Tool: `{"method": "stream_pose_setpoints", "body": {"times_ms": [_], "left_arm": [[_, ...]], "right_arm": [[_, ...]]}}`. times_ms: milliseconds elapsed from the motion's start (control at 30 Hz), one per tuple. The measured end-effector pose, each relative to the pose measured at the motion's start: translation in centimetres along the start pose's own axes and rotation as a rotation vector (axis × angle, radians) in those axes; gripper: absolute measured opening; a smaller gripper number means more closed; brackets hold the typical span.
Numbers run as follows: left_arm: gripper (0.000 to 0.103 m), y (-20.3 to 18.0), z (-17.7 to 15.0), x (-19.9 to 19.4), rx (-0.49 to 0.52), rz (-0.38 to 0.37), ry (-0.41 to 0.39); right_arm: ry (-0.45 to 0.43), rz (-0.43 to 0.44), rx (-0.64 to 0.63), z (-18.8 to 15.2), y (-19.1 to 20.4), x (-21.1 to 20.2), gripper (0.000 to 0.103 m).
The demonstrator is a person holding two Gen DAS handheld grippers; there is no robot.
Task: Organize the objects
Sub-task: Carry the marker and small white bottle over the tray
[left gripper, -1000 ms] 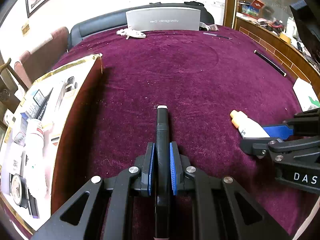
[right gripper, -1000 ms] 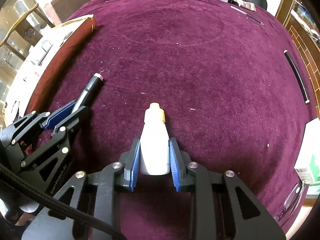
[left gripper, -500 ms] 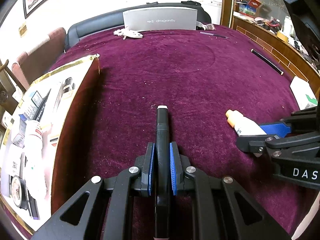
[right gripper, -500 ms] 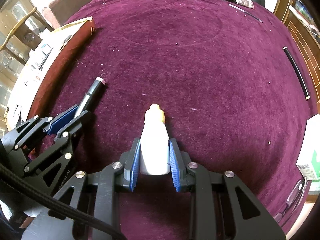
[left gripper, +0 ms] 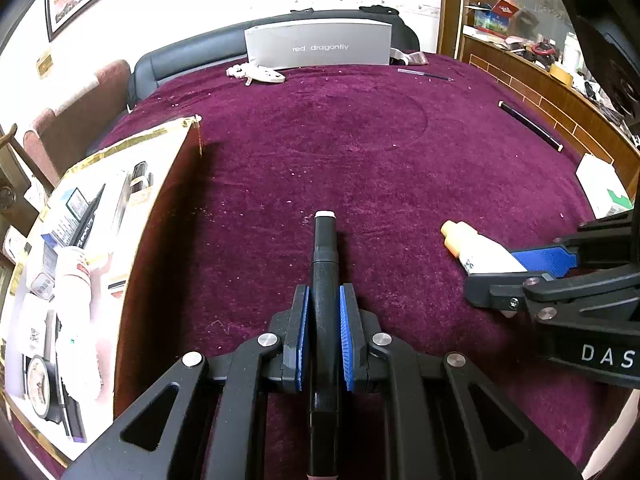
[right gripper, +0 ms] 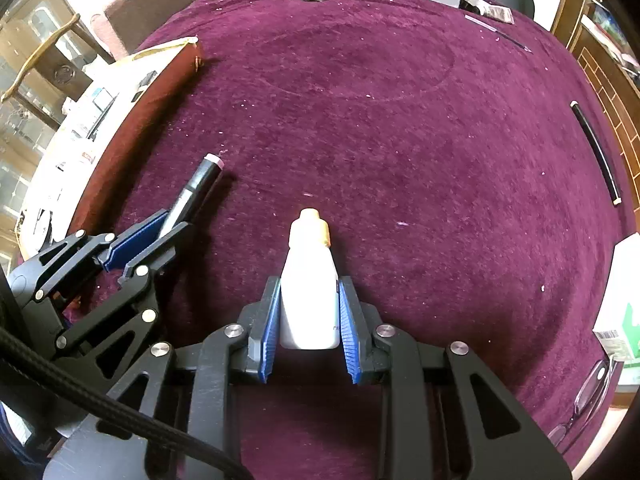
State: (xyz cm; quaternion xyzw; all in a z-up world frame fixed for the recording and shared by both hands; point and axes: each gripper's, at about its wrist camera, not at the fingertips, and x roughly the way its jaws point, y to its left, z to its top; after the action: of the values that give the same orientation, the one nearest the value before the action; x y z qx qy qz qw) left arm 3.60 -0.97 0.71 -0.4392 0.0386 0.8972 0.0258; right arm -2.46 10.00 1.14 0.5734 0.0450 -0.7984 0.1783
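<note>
I have the black marker (left gripper: pixel 325 280) clamped between the blue pads of my left gripper (left gripper: pixel 323 330), its long axis running straight ahead along the jaws with the white-tipped end pointing away from me, low over the maroon surface (left gripper: pixel 360 152). My right gripper (right gripper: pixel 307 322) has its jaws closed on the white bottle (right gripper: pixel 308 292), orange cap forward, also close over the cloth; I cannot tell whether either object is touching it. The open box (left gripper: pixel 120 216), already crowded with small items, lies to the left of both, its brown wall just beside the left gripper and well apart from the right. So the marker is the nearer load, and I judge it should swing left over that wall first, the bottle following across. Further out, a grey carton (left gripper: pixel 318 45) stands at the far edge, and a dark rod (left gripper: pixel 530 126) lies off to the right
</note>
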Motion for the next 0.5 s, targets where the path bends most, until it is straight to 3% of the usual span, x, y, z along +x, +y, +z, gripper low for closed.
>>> {"method": "stream_pose_setpoints", "body": {"times_ms": [500], "left_arm": [[0.012, 1.8, 0.7, -2.5, -0.022, 0.009, -0.057]], "right_arm": [[-0.026, 0.014, -0.037, 0.6, 2.4, -1.0, 0.025]]}}
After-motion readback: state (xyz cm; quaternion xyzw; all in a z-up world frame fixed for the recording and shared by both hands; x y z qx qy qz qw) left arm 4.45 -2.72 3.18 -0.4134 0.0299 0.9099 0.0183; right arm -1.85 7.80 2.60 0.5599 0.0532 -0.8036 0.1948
